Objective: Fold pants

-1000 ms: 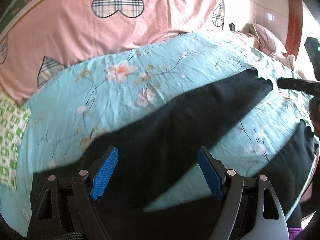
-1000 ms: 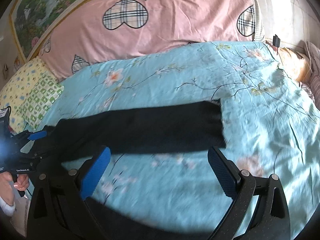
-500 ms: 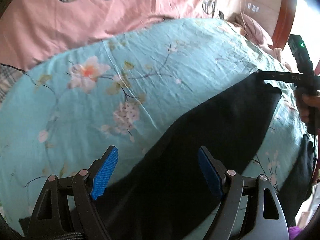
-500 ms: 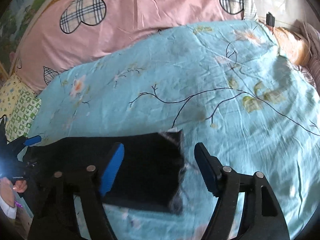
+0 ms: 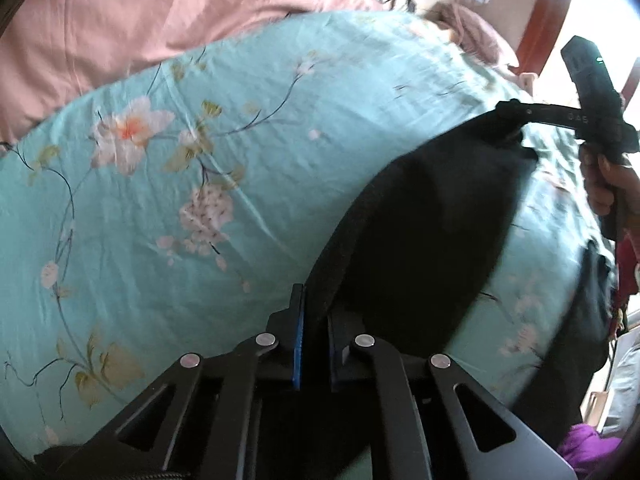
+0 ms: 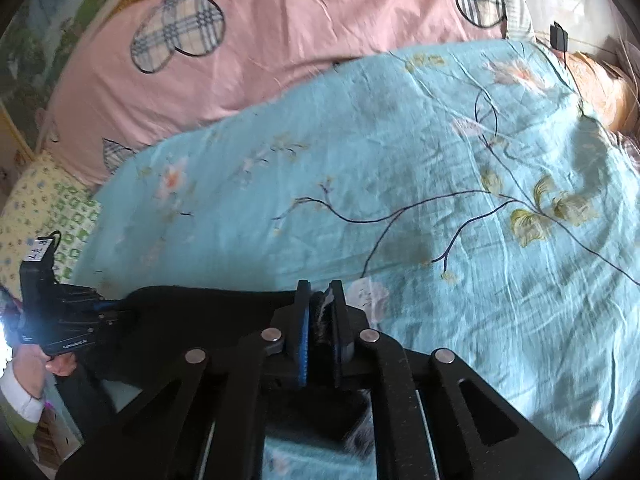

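Lying on the floral sheet (image 6: 400,168) below a pink pillow (image 6: 320,20), black pants (image 5: 432,216) are clamped by both the left tool (image 5: 314,332) and the right tool (image 6: 322,320).

Black left claw (image 5: 314,322) with blue pads (image 5: 298,344), silver pivot screws, white sleeve cuff (image 6: 18,394)
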A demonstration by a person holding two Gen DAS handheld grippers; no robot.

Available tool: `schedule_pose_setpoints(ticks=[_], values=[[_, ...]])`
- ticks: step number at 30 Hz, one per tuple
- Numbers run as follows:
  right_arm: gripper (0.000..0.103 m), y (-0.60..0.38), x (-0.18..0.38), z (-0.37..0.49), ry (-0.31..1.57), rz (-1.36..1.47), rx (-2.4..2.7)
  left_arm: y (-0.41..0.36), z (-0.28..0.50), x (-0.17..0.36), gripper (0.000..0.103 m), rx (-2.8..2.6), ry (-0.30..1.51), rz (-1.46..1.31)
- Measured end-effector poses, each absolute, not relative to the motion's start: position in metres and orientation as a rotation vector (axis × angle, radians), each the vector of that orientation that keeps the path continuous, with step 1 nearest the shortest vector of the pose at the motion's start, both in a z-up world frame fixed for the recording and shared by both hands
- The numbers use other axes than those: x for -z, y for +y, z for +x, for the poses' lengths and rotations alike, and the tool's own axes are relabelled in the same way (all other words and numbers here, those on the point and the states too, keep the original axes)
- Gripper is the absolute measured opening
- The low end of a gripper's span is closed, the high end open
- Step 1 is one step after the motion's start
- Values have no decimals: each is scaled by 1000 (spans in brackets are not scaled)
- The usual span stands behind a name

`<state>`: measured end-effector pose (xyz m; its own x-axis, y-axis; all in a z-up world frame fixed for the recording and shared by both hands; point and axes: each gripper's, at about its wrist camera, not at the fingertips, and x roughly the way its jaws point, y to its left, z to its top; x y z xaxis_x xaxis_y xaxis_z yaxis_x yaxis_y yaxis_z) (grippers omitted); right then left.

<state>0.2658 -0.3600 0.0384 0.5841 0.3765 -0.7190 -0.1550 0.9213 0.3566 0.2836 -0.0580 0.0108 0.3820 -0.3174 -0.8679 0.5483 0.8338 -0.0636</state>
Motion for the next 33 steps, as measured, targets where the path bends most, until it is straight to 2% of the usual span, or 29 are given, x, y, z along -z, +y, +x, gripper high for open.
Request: schedule_pose_setpoints(ticks=[12,24,33], values=[[9,-370,-76,185,821,289,-396,-54,184,-60,6,623,949,223],[9,-380,-65,100,777,296,-467,-48,101,-56,5,643,934,181],[9,-386,-48,51,781,281,-487,-46,66,-47,6,645,934,195]])
